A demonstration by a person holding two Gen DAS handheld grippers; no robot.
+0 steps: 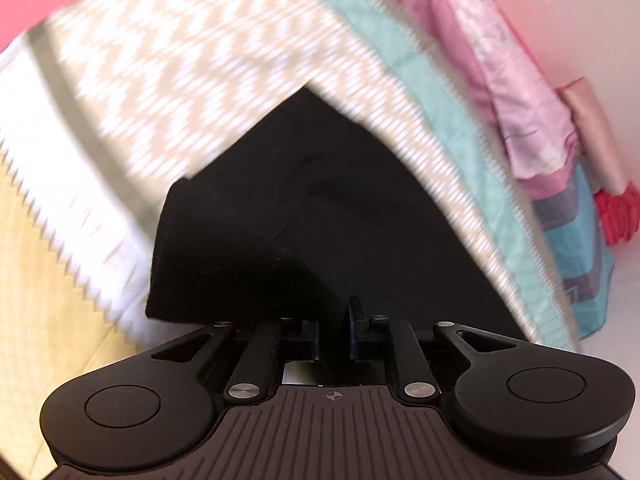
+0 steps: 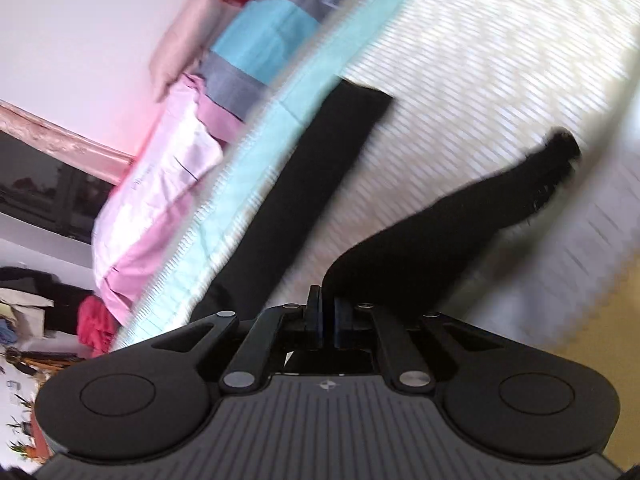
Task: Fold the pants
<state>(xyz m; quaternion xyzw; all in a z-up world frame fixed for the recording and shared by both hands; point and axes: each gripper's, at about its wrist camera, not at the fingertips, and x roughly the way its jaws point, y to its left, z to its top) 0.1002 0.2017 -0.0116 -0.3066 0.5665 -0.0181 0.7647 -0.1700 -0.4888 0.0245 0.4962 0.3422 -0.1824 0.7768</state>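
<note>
Pants (image 2: 280, 208) are black and lie on the bed (image 2: 500, 60), on a cover with zigzag stripes. From my right tool (image 2: 327, 322) I see two legs spread apart like a V, one going up by the blue edge of the cover and one going off to the right. So I think the fold is only starting: the legs are not yet laid one on the other. My right tool has its fingers pressed close together, and black cloth sits right at them, so it looks like it is pinching the pants. My left tool (image 1: 335, 330) is a bit spread, with a gap between the fingers, and I cannot tell if it has cloth. Pillows (image 2: 160, 184) lie beside the bed cover. Everything is blurry.
</note>
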